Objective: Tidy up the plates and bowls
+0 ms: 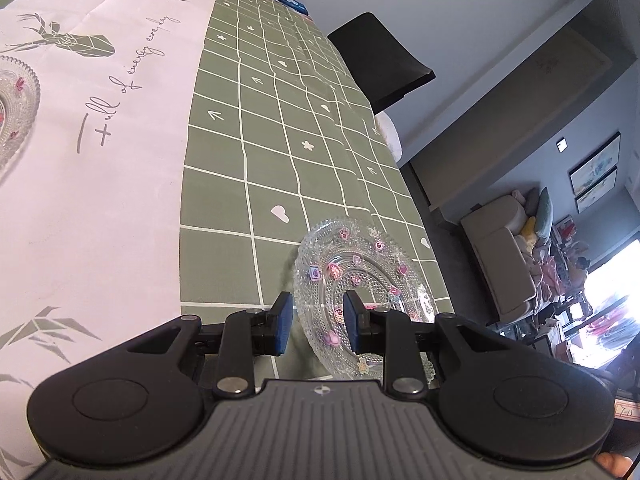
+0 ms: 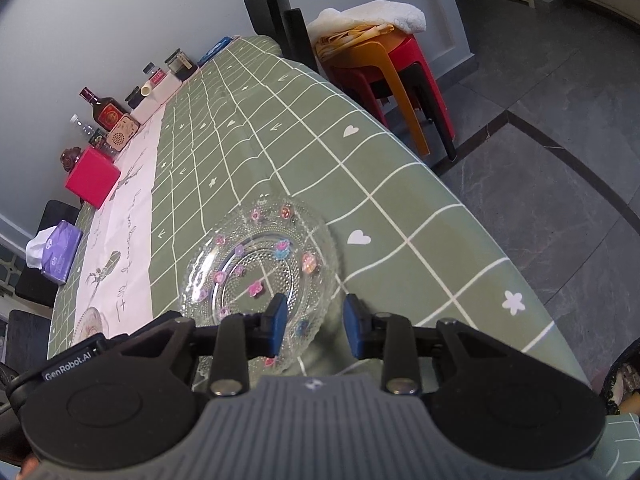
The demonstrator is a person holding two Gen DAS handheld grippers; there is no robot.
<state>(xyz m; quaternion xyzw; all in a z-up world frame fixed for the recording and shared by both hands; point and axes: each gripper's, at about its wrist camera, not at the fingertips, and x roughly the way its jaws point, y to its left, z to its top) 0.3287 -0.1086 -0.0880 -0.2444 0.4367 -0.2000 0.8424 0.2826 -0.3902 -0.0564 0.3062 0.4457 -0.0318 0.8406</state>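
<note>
A clear glass plate with coloured stickers hangs just above the green checked tablecloth, close to the table's right edge. My left gripper is shut on its near rim, with the left pad outside the rim and the right pad on the inner face. In the right wrist view my right gripper is shut on the near rim of a stickered glass plate, left pad inside and right pad outside. I cannot tell whether this is the same plate. Another glass plate lies on the white runner.
A black chair stands at the table's far end, beside stacked red and orange stools. Bottles, a red box and a tissue pack line the wall side. The table edge drops to the floor on the right.
</note>
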